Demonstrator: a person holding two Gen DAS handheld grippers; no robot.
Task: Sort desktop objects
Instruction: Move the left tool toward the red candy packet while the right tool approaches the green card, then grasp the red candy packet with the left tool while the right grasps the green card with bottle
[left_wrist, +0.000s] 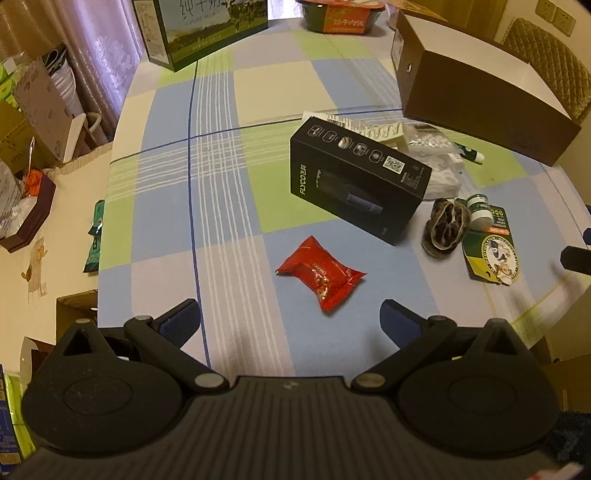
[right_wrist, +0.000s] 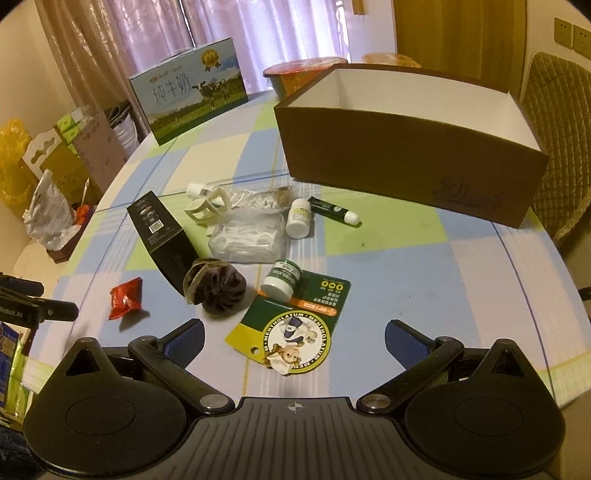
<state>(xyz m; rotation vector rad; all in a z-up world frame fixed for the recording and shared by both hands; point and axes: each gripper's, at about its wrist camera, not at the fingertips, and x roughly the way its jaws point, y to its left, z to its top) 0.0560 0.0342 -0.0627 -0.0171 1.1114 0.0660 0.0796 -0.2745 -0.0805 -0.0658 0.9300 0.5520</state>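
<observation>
Checked tablecloth (left_wrist: 221, 155), red packet (left_wrist: 320, 275) — claws apart

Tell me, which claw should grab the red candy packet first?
Probably the left claw. Its jaws are open and the red candy packet lies almost straight ahead of it. From the right claw, also open, the packet sits far off to the left side, past the Mentholatum card.
</observation>
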